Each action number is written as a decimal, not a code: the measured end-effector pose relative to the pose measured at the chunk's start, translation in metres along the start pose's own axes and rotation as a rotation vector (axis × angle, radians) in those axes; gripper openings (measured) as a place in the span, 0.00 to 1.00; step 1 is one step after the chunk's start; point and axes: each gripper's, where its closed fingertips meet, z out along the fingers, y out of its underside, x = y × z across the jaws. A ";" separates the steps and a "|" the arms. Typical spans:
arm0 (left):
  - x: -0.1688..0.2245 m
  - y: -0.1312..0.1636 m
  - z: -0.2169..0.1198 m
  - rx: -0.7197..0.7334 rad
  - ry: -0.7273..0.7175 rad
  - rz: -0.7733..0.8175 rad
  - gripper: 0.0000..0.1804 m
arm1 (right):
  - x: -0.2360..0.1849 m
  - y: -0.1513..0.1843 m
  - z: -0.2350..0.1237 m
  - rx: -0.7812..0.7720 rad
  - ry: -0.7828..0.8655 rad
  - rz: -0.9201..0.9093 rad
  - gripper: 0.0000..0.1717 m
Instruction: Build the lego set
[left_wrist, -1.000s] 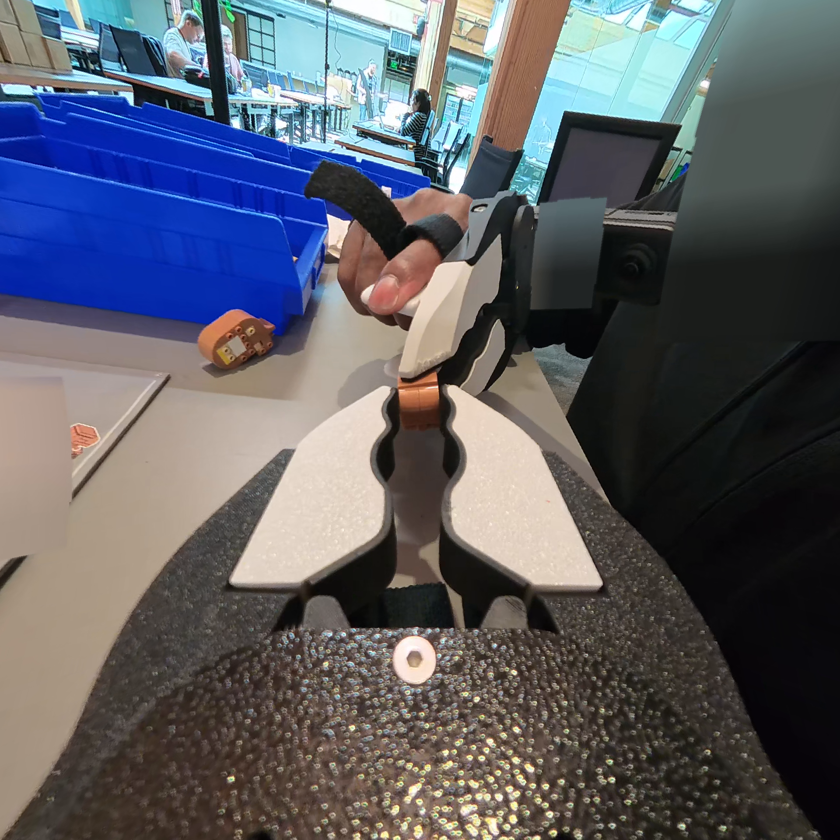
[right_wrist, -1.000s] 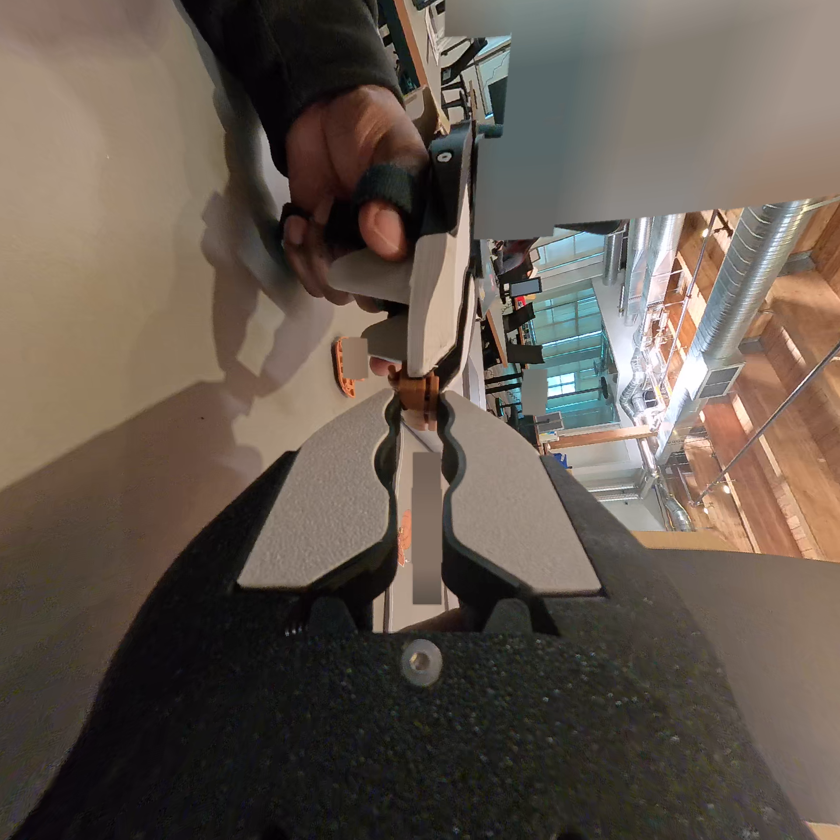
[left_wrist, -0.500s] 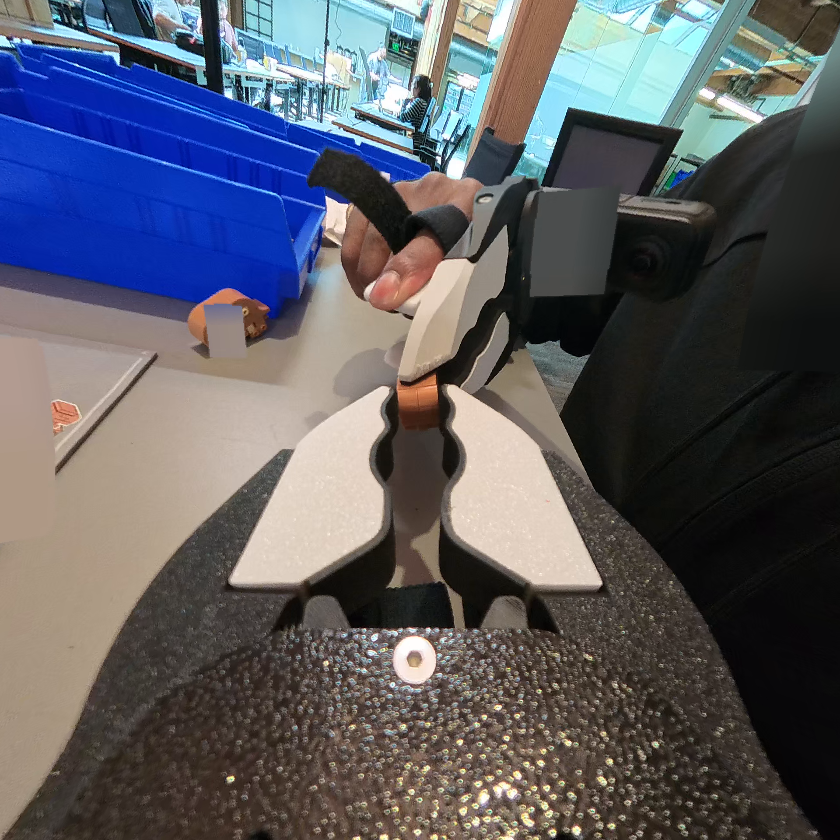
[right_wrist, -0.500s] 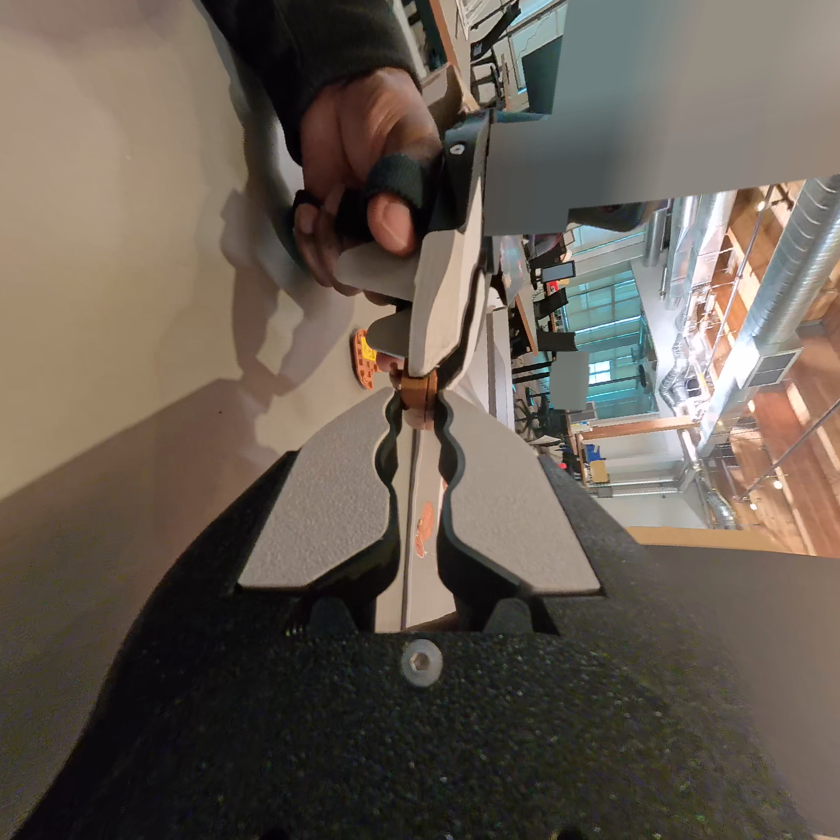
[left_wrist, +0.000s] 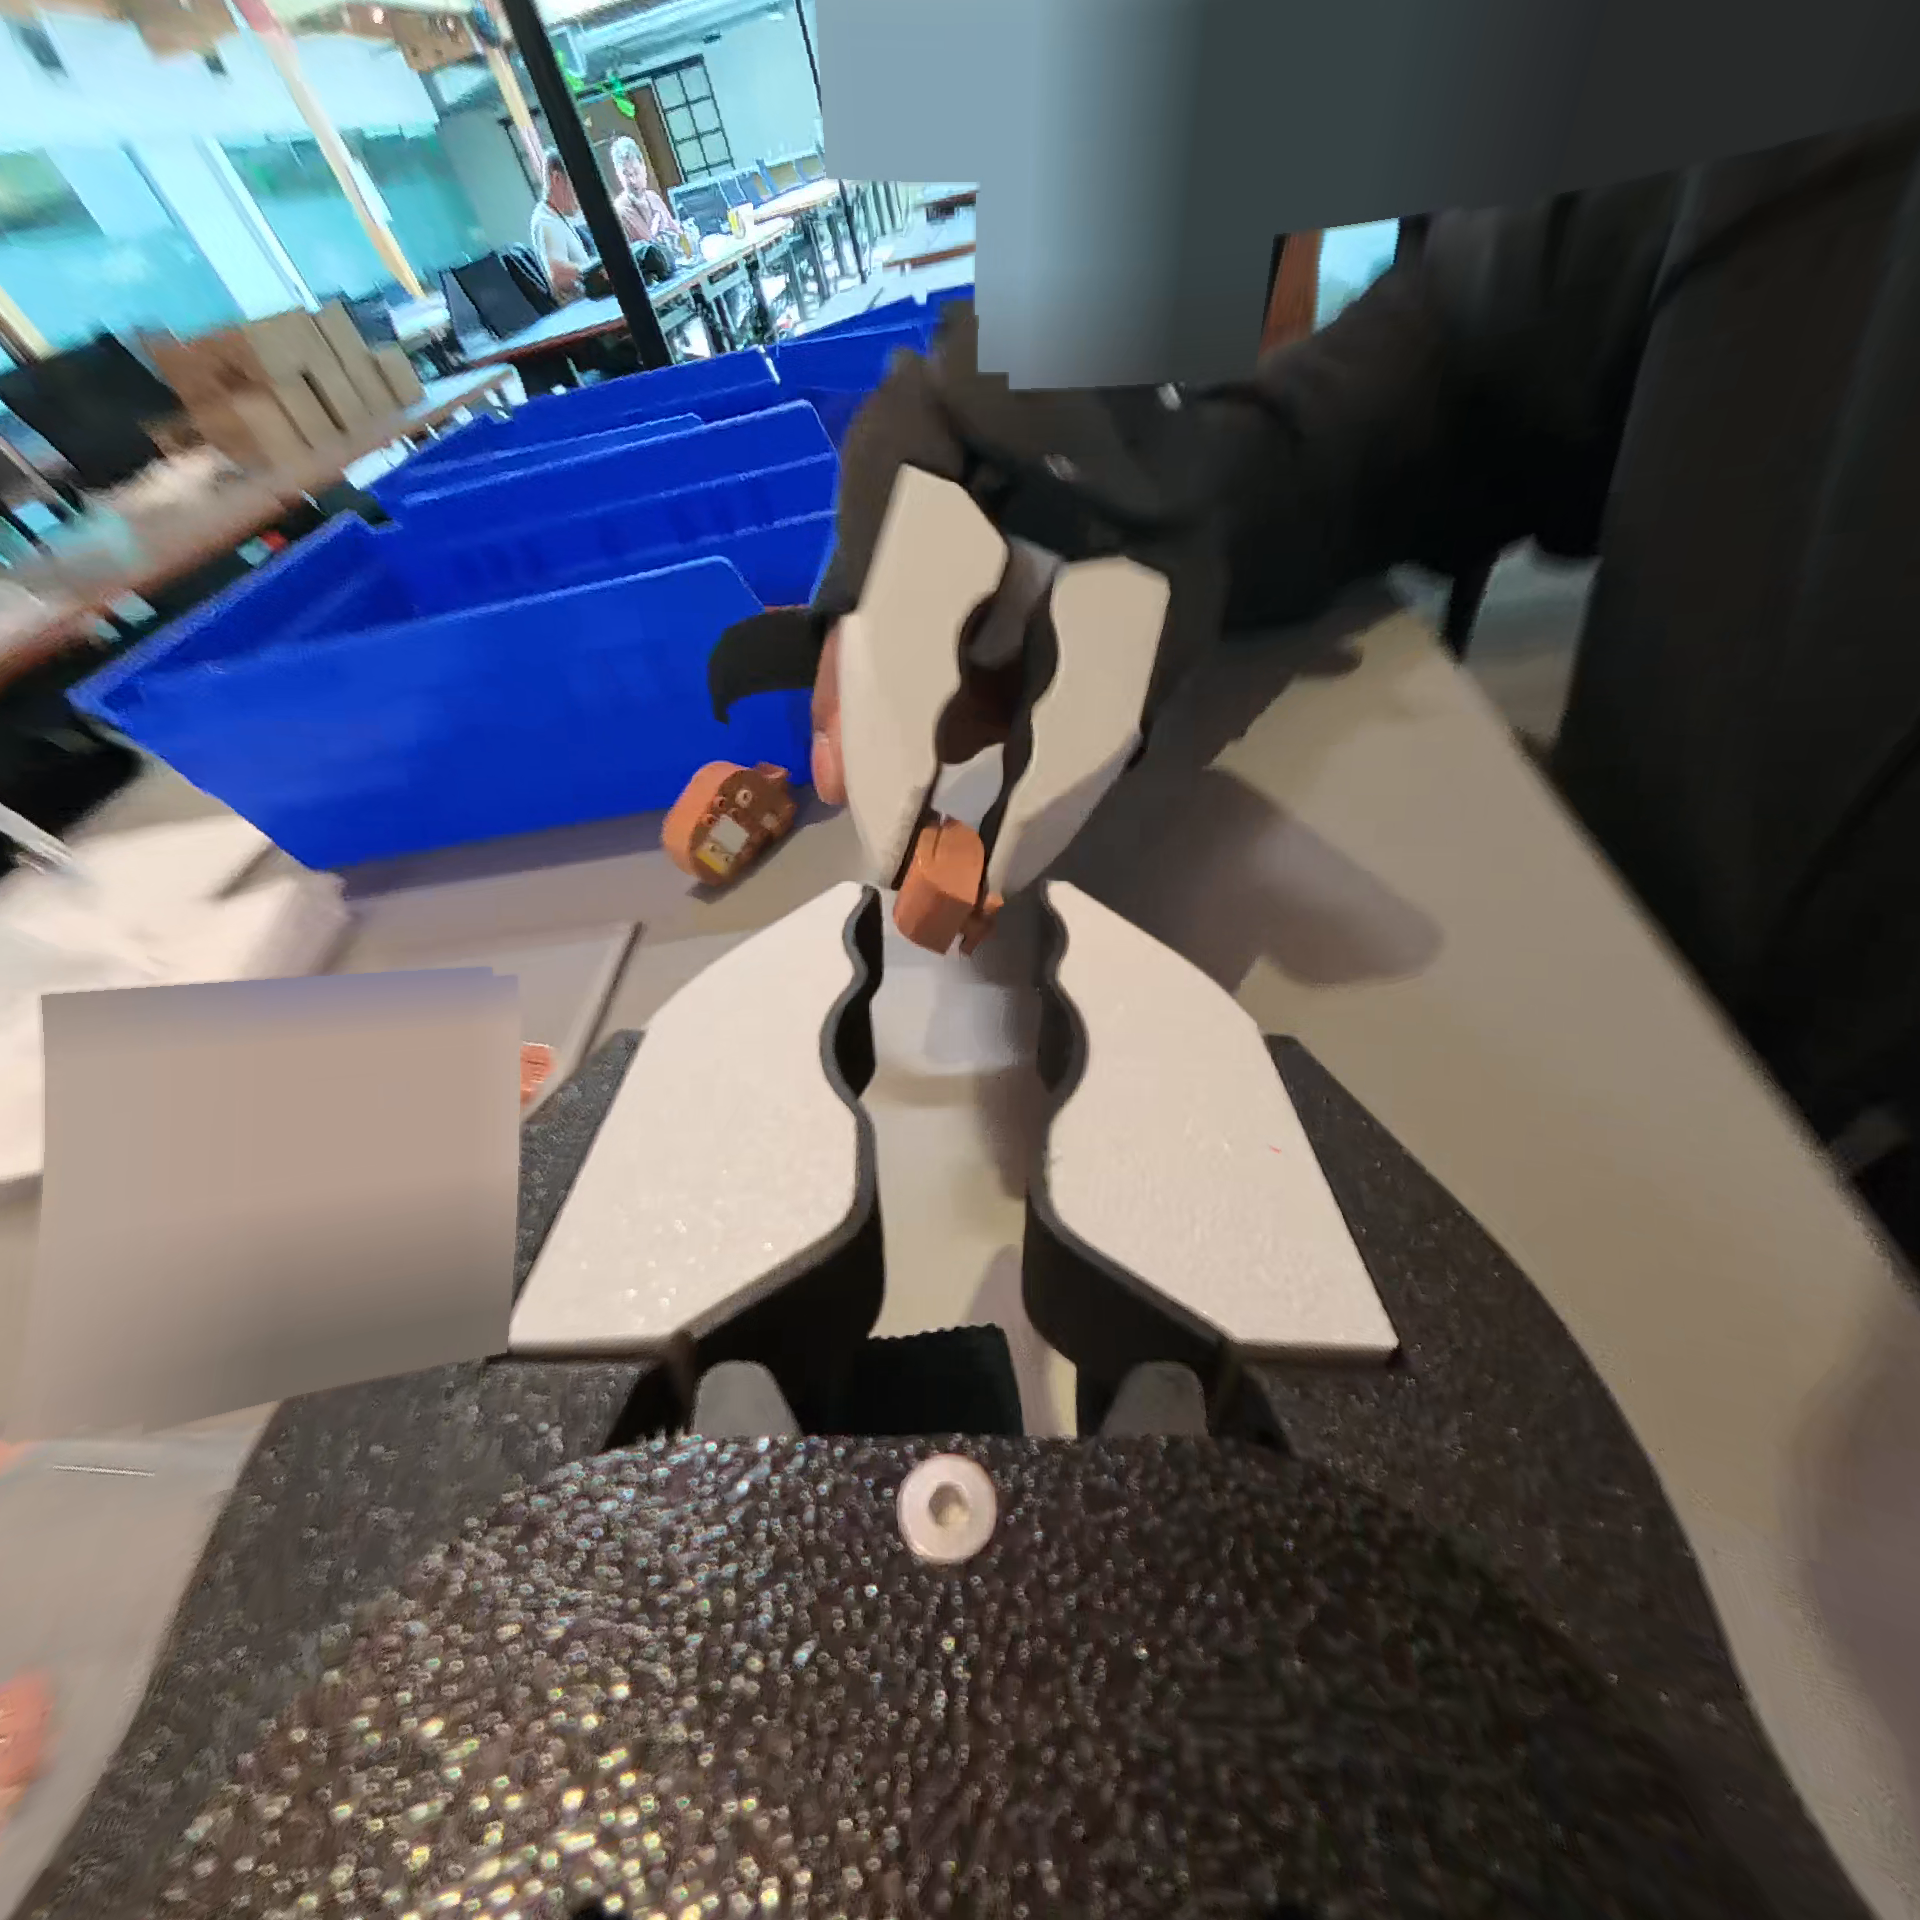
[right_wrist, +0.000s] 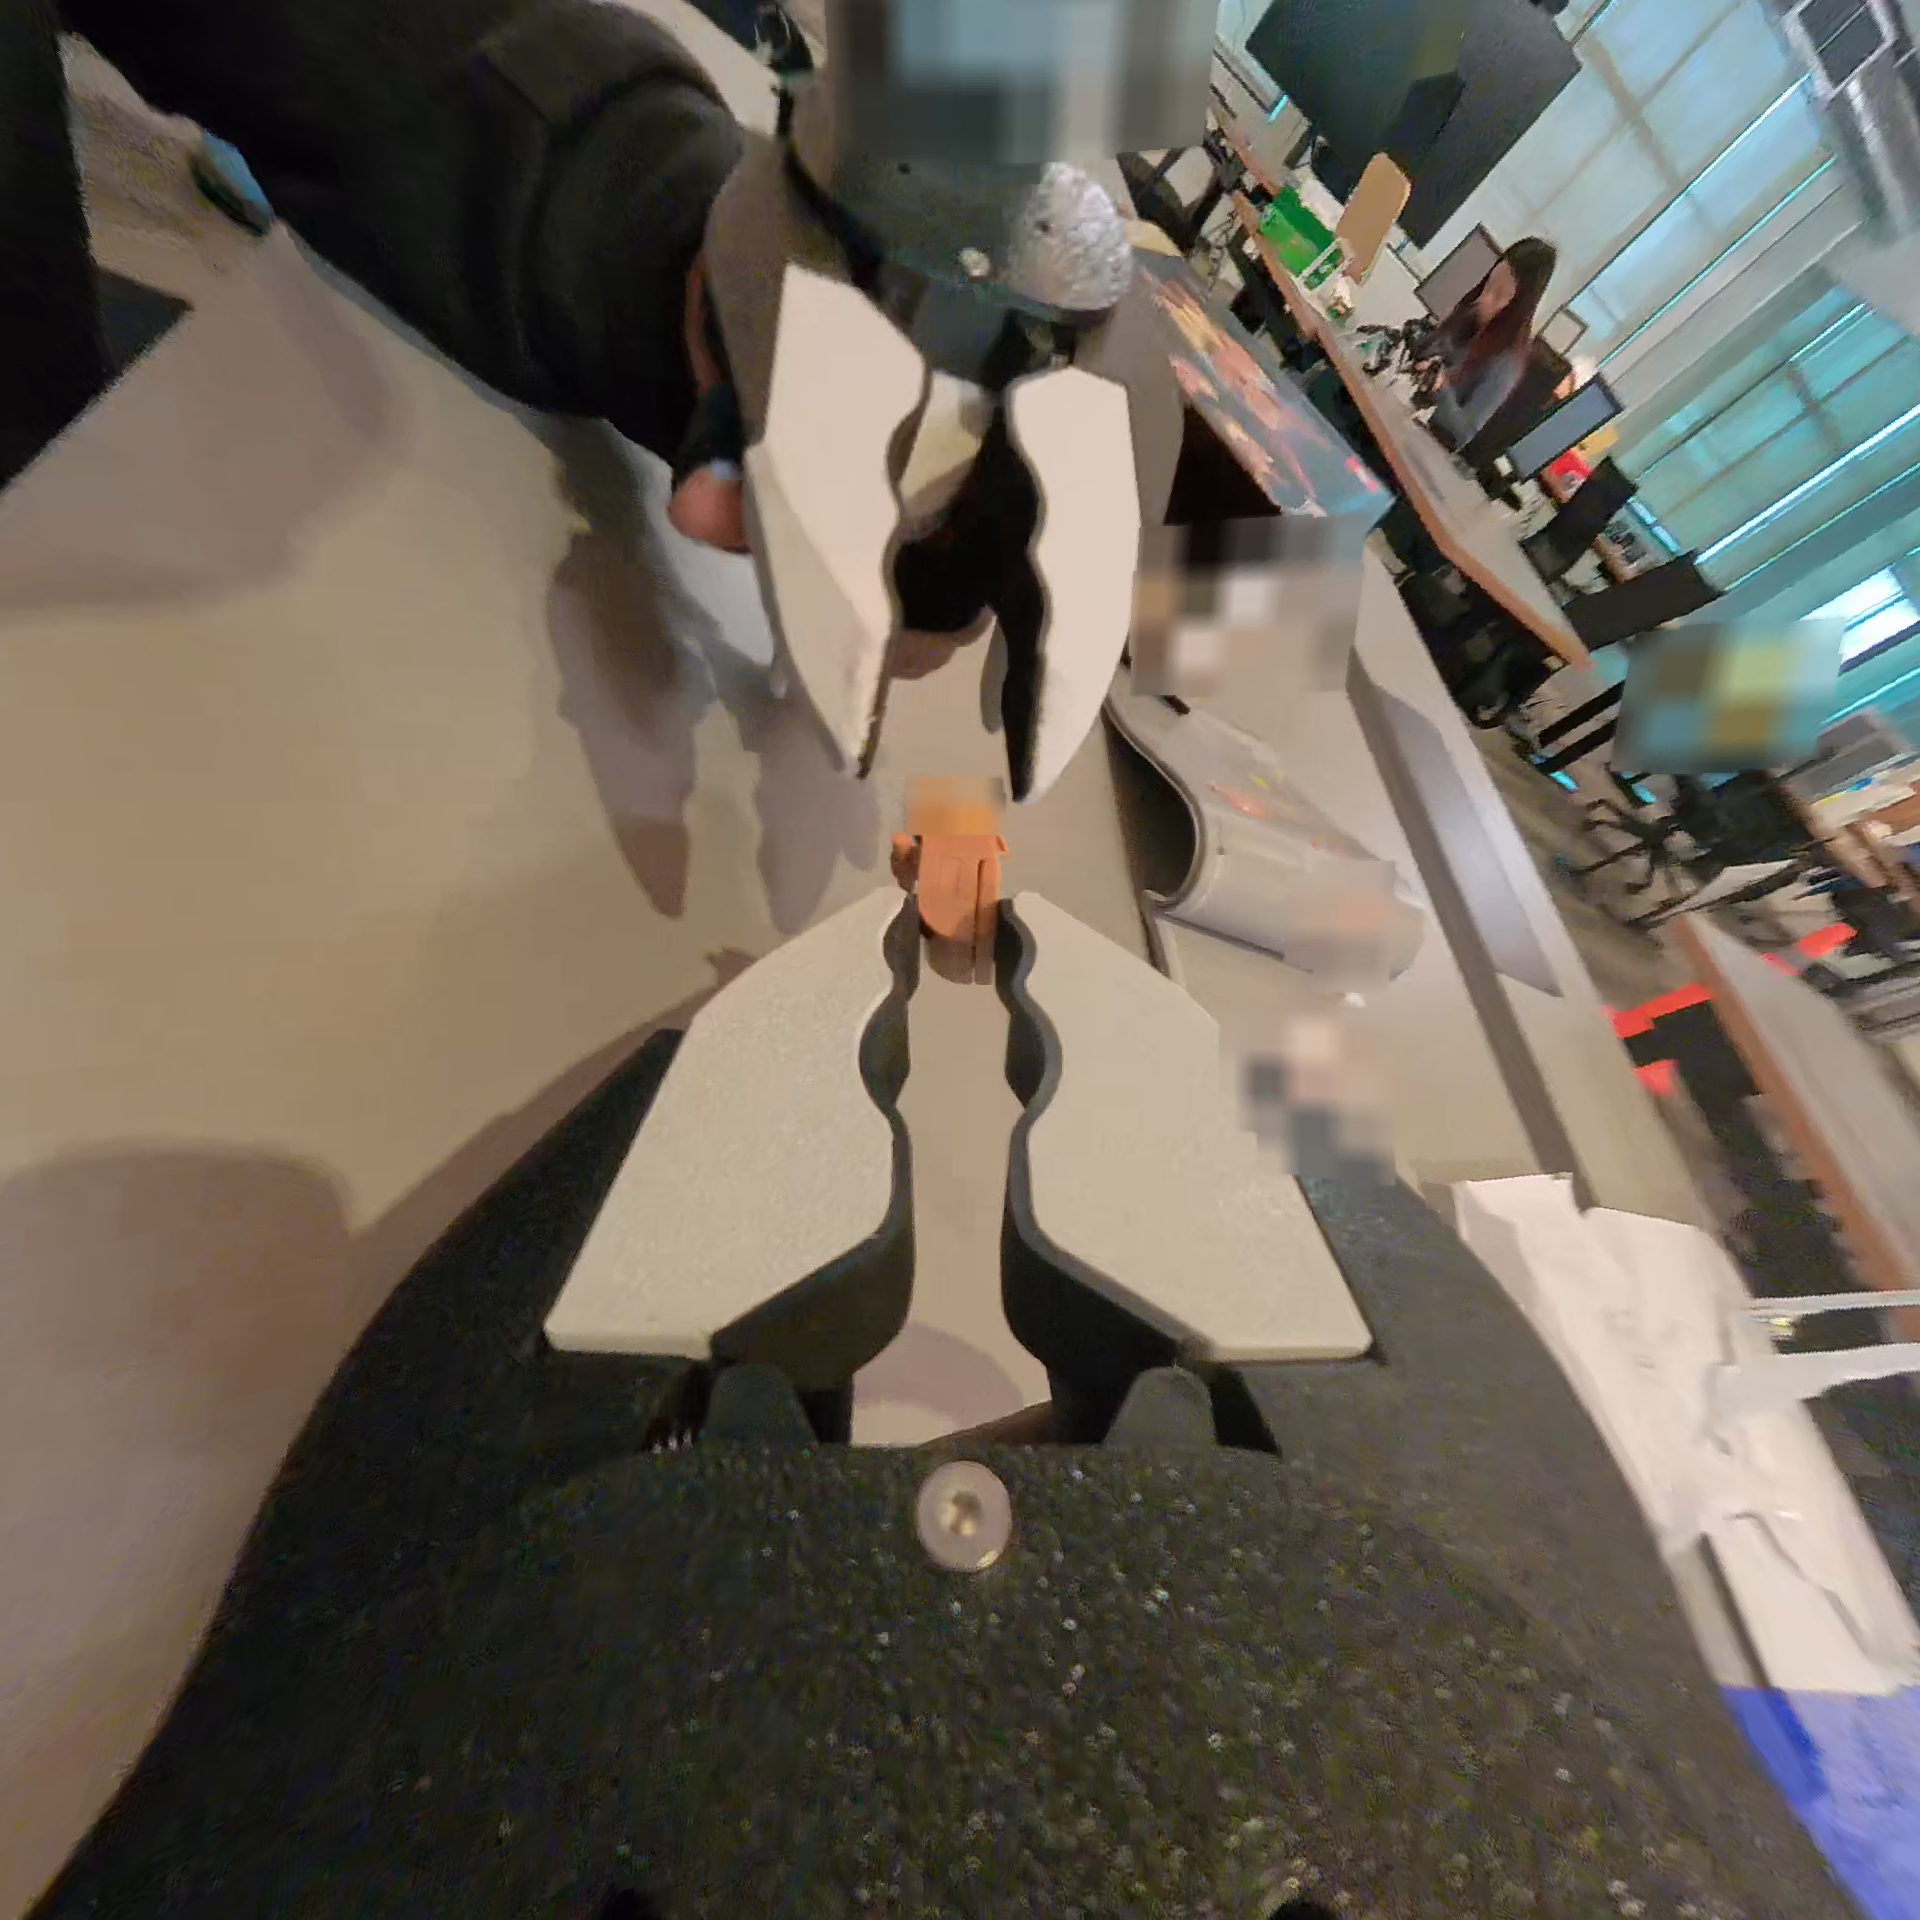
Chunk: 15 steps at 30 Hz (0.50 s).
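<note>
Right gripper (right_wrist: 956, 920) pinches a small orange-brown plastic part (right_wrist: 951, 894) at its fingertips, while the left gripper (left_wrist: 951, 914) faces it with fingers spread and nothing between them.

Seen from the left wrist, the right gripper descends from 12 o'clock, tips down, the part (left_wrist: 940, 868) clamped between both pads and hanging just above the grey table (left_wrist: 1455, 935); the tip-only grip probably leaves most of the piece exposed. The left gripper's fingers (left_wrist: 727, 1091) stand clear on either side of it, touching nothing. A dark-sleeved hand (right_wrist: 717, 499) grasps the left tool at 11 o'clock in the right wrist view. A second, larger orange-brown component (left_wrist: 727, 821) lies on the table at 10 o'clock, beside the blue bins (left_wrist: 468, 665).
</note>
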 end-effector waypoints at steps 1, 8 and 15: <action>0.001 0.002 0.001 -0.016 -0.008 0.041 0.15 | -0.001 -0.001 0.000 0.007 -0.016 0.029 0.08; 0.006 0.012 0.007 -0.055 -0.024 0.151 0.16 | -0.013 -0.002 0.001 0.023 -0.143 0.152 0.08; 0.012 0.014 0.011 -0.052 -0.020 0.207 0.12 | -0.019 -0.006 0.001 0.041 -0.196 0.197 0.08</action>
